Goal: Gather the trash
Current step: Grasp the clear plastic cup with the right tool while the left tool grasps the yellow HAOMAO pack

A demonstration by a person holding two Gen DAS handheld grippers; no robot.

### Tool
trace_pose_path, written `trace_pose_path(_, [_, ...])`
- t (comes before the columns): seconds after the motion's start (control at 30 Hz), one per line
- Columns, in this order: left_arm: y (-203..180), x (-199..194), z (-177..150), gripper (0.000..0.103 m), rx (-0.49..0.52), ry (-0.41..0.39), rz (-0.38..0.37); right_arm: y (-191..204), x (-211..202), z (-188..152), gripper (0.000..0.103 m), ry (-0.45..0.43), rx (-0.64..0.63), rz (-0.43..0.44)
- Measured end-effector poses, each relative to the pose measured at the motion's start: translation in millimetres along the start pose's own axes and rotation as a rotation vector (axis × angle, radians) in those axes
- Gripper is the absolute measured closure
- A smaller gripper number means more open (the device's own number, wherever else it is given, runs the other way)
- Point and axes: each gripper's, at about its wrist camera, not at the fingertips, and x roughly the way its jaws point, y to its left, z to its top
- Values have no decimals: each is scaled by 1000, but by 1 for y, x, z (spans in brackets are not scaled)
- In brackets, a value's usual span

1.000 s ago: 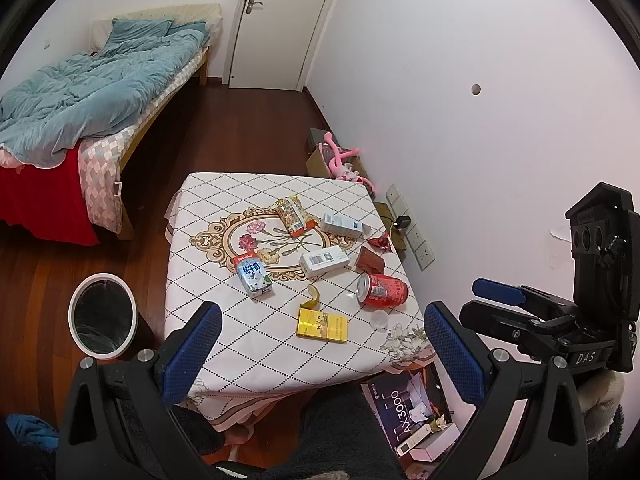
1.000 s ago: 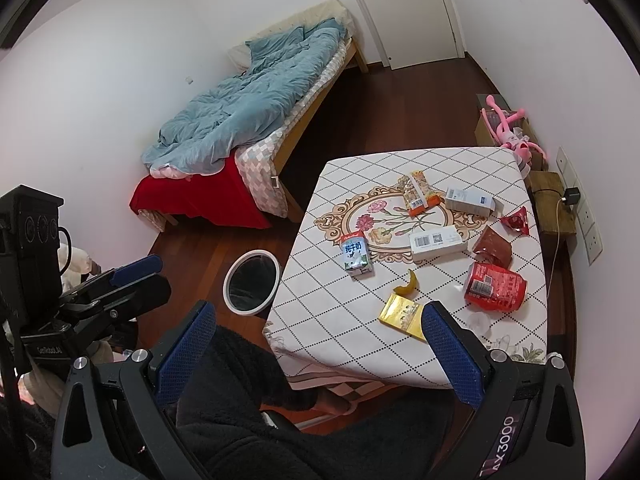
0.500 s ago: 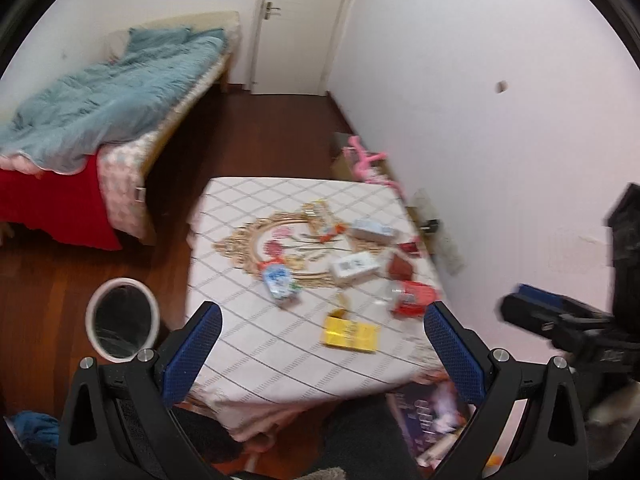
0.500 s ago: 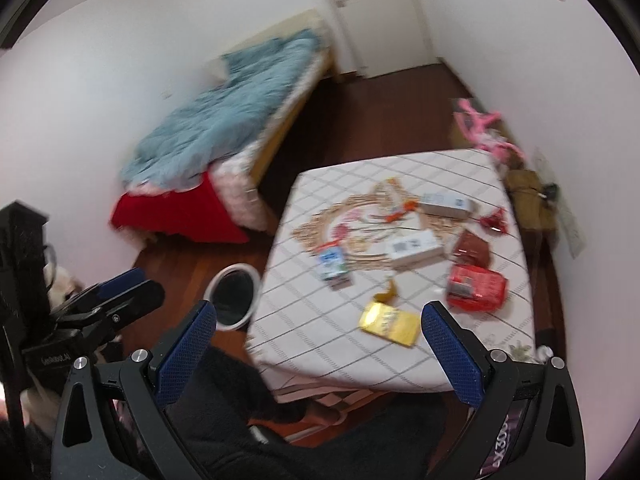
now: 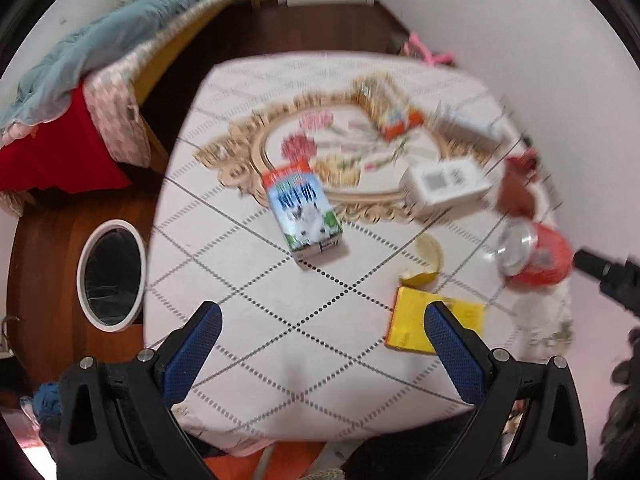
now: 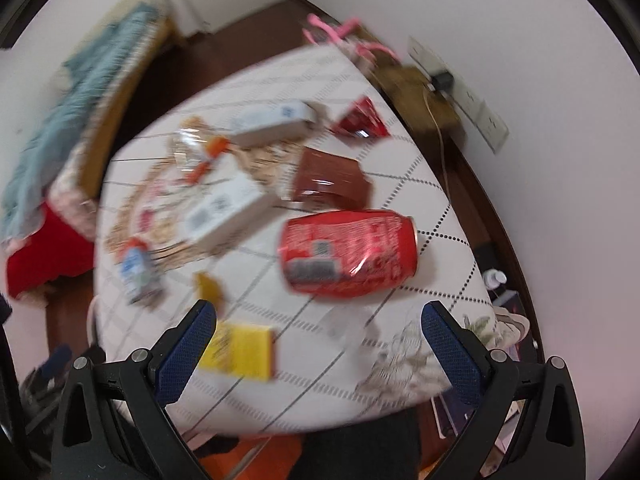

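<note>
Trash lies scattered on a white patterned tablecloth [image 5: 256,336]. In the left wrist view a blue milk carton [image 5: 303,212] lies ahead of my open left gripper [image 5: 322,316], with a yellow packet [image 5: 416,320] by its right finger, a banana peel [image 5: 426,264], a white box [image 5: 444,186] and a crushed red can [image 5: 534,256]. My right gripper [image 6: 320,312] is open, just short of the red can [image 6: 350,250]. A brown wrapper [image 6: 330,180], a red wrapper [image 6: 360,122], white boxes [image 6: 228,210] and the yellow packet [image 6: 240,346] surround it.
A white-rimmed bin [image 5: 110,274] stands on the wooden floor left of the table. A bed [image 5: 80,64] with a blue duvet fills the far left. Wall sockets [image 6: 472,108] and a pink toy [image 6: 344,36] sit by the right wall.
Both grippers have come down and forward toward the table, so the trash looks much larger. The right gripper now faces the red can, the left the milk carton. Both stay open.
</note>
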Motion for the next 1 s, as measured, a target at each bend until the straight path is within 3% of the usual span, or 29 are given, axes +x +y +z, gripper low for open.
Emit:
trace_pose_path(0.2, [-3,47,7,0,25,77,19,-2,53,21,0,75,9,-48])
trace_pose_path(0.33, [-8,55,8,0,61,84,26,3,69,26,0,124,-4,-58])
trace_pose_path(0.43, [-21,49,5,0,144,64,18,5,64,24,6,98,-33,-66])
trace_pose_path(0.47, [-27,45,4,0,192,51,17,6,62,23,9,92,-42,-58])
trace_pose_path(0.53, [-42,37,-2,0,309,30,5,3,56,20,26,84,-43,-21])
trace_pose_path(0.57, [-50,34,-5,0,371,23,0,0,54,19,27,87,-41,-16])
trace_pose_path(0.67, [-74,31,-16,0,559,17,-28,-14,50,15,26,116,-9,32])
trace_pose_path(0.77, [-103,35,-32,0,789,23,-71,-33,46,5,14,155,60,134])
trace_pose_path(0.83, [-121,46,-42,0,921,75,-97,-46,38,-3,13,150,89,157])
trace_pose_path(1.0, [-141,66,-51,4,1067,157,-114,-72,20,-27,13,121,137,154])
